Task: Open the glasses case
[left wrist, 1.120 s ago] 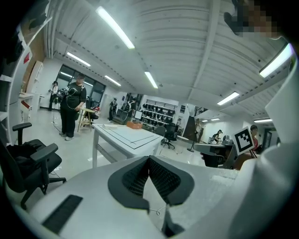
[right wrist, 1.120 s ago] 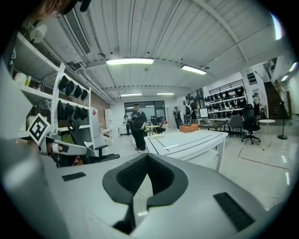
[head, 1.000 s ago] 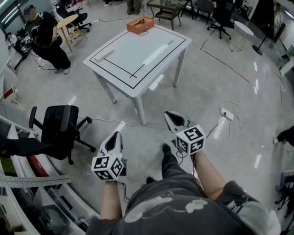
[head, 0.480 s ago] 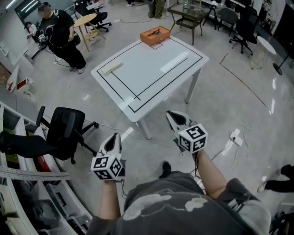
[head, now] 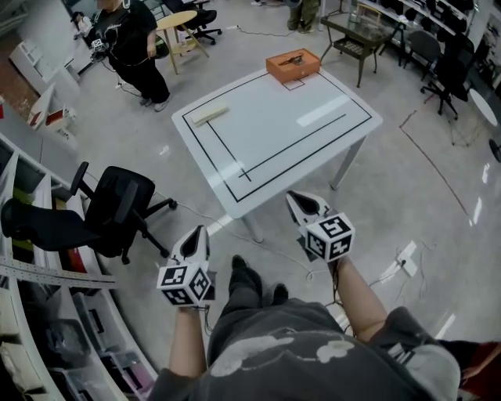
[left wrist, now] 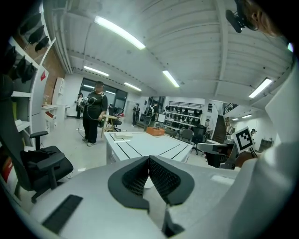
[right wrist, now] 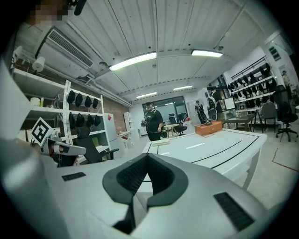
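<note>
Left claw (head: 196, 233): jaws pressed together with nothing between them. It is held out low over the floor, short of the counter's near corner.
Right claw (head: 297, 198): jaws also closed tip to tip and empty. It is level with the left one and just off the near corner of the counter.
Counter (head: 274, 117): white top marked with thin black lines. Both claws are apart from it.
Orange box (head: 293, 65): sits at the counter's far corner with a small dark thing lying in it, well apart from both claws.
Pale flat bar (head: 210, 115): lies near the counter's left edge, well apart from the orange box.
Glasses case: at this range I cannot tell which of the things on the counter it is. Neither claw touches any of them.
Office chair (head: 117, 205): black, on the floor left of the counter, beside the shelving (head: 35, 270).
Person (head: 131, 39): stands beyond the counter in dark clothes, next to a small round table (head: 182, 20).
</note>
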The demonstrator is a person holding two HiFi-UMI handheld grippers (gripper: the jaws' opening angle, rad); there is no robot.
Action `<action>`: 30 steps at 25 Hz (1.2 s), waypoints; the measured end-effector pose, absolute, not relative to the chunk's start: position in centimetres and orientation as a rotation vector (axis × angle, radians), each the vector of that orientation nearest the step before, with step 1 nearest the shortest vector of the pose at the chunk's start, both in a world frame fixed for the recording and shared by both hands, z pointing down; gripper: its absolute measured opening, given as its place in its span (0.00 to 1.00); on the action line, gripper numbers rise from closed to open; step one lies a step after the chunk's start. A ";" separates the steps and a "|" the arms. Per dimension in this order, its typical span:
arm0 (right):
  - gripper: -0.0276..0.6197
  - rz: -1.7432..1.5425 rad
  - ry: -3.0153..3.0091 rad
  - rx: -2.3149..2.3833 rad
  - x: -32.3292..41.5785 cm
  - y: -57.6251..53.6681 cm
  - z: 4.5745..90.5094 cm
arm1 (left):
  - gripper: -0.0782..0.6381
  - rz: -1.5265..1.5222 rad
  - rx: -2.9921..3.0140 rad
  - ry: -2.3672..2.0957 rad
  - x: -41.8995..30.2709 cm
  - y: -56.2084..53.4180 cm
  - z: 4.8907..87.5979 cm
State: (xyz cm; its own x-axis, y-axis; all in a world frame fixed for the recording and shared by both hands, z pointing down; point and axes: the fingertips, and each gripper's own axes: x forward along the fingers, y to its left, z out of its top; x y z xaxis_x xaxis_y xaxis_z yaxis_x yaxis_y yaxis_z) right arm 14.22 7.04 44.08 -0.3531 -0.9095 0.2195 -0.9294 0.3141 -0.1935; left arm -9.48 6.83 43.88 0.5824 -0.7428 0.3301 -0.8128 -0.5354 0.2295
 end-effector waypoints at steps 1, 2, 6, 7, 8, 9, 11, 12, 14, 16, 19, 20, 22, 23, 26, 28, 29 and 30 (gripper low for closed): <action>0.04 0.453 -2.487 1.737 14.1 6.5 44.5 | 0.11 0.272 2.451 -1.262 -9.5 6.3 44.1; 0.04 0.462 -2.485 1.732 14.0 5.9 44.8 | 0.11 0.272 2.446 -1.261 -9.5 5.8 44.4; 0.04 0.462 -2.458 1.731 13.9 3.3 45.5 | 0.11 0.266 2.441 -1.253 -9.5 2.5 45.1; 0.04 0.459 -2.448 1.735 14.1 2.6 45.6 | 0.11 0.262 2.442 -1.250 -9.5 1.4 45.3; 0.04 0.457 -2.438 1.739 14.2 1.7 45.7 | 0.11 0.259 2.443 -1.245 -9.5 0.2 45.4; 0.04 0.456 -2.427 1.744 14.4 0.9 45.7 | 0.11 0.255 2.445 -1.240 -9.4 -1.2 45.5; 0.04 0.448 -2.402 1.749 14.8 -1.2 45.8 | 0.11 0.248 2.450 -1.230 -9.3 -4.0 45.6; 0.04 0.441 -2.384 1.753 15.0 -2.4 45.9 | 0.11 0.246 2.453 -1.227 -9.3 -5.4 45.7; 0.04 0.428 -2.333 1.771 15.3 -5.5 46.2 | 0.11 0.246 2.461 -1.216 -9.3 -8.5 45.9; 0.04 0.424 -2.280 1.799 15.5 -8.7 46.6 | 0.11 0.241 2.471 -1.201 -9.5 -11.6 46.2; 0.04 0.448 -2.255 1.817 15.2 -13.7 47.2 | 0.12 0.226 2.464 -1.201 -10.5 -16.3 46.7; 0.04 0.457 -2.254 1.819 15.0 -15.3 47.3 | 0.11 0.220 2.457 -1.207 -10.9 -17.8 46.8; 0.04 0.465 -2.251 1.813 14.3 -18.1 47.5 | 0.11 0.207 2.435 -1.211 -11.6 -20.5 47.0; 0.04 0.466 -2.247 1.805 13.9 -19.3 47.6 | 0.12 0.200 2.424 -1.207 -11.8 -21.6 47.2; 0.04 0.466 -2.238 1.778 12.7 -22.4 48.2 | 0.11 0.196 2.414 -1.178 -12.0 -24.1 48.0; 0.04 0.461 -2.226 1.765 12.3 -23.9 48.6 | 0.11 0.207 2.421 -1.155 -11.9 -25.3 48.5; 0.04 0.459 -2.222 1.762 12.2 -24.5 48.7 | 0.11 0.216 2.425 -1.144 -11.7 -25.8 48.8; 0.04 0.458 -2.219 1.760 12.1 -25.0 48.7 | 0.11 0.227 2.430 -1.136 -11.5 -26.3 49.0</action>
